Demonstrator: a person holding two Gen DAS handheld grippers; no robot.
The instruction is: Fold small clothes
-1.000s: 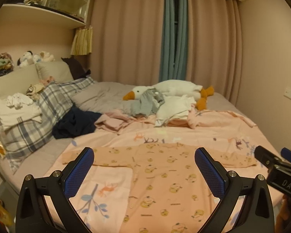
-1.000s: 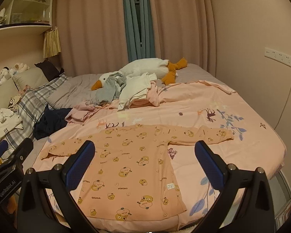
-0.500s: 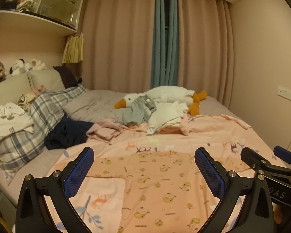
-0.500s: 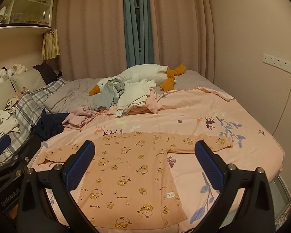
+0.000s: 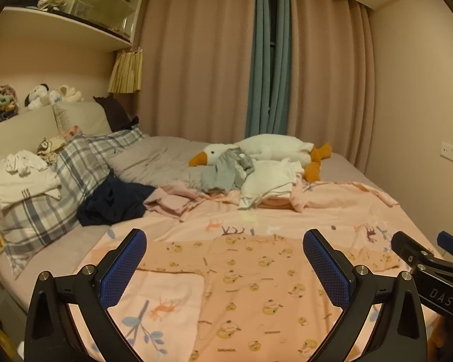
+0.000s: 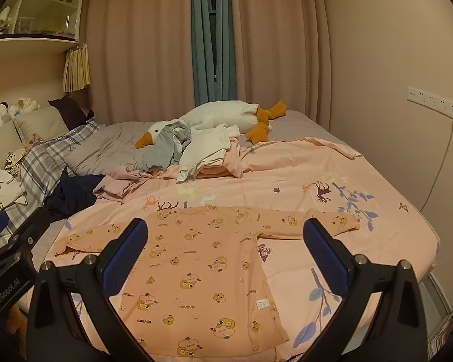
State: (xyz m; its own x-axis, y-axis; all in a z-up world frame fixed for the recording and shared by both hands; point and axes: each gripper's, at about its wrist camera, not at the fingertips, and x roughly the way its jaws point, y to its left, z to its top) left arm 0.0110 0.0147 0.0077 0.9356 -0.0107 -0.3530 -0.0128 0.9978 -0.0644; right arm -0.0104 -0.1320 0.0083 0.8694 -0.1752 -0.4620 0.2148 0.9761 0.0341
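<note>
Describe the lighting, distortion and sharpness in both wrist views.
Left wrist view: dim warm light, strong fisheye bending with black corners; the orange printed shirt is slightly soft, and the open left gripper frames it. Right wrist view: same warm cast and curved walls, no glare; the shirt print reads clearly between the open right gripper fingers.

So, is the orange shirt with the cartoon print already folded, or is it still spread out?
Spread out. The orange shirt lies flat on the pink bedsheet with both sleeves stretched sideways and no fold visible.
</note>
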